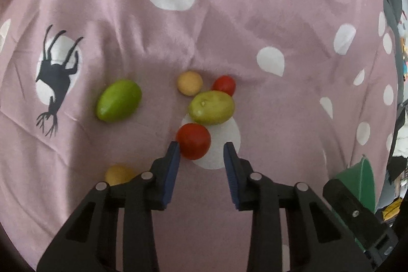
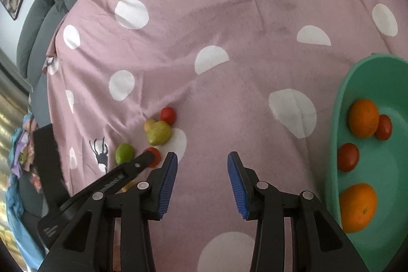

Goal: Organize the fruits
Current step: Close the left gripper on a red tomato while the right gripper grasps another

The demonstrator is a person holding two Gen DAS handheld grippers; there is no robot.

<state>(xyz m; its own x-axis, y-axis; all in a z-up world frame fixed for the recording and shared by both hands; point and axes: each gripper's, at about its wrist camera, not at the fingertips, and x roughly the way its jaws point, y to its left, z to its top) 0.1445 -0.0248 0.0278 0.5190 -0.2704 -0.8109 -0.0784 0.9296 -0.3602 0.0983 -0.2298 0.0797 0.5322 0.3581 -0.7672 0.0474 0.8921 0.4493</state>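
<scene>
A red tomato [image 1: 193,140] lies on the pink spotted cloth at the tips of my left gripper [image 1: 201,145]. Its left finger [image 1: 173,157] touches the tomato while the right finger stands clear, so the jaws are apart. Behind it lie a yellow-green fruit [image 1: 211,107], a smaller tomato [image 1: 224,85], a beige round fruit [image 1: 190,82] and a green fruit [image 1: 119,100]. A yellow fruit [image 1: 118,173] peeks out by the left finger. My right gripper [image 2: 202,156] hangs open over bare cloth with nothing between its fingers. To its right, the teal bowl [image 2: 341,98] holds two oranges [image 2: 363,117] and two tomatoes [image 2: 348,157].
The cloth [image 2: 229,29] is wrinkled, with white dots and black deer prints. A grey sofa [image 2: 38,24] borders it at the far left of the right wrist view. Colourful clutter [image 2: 20,144] lies beyond the cloth's left edge.
</scene>
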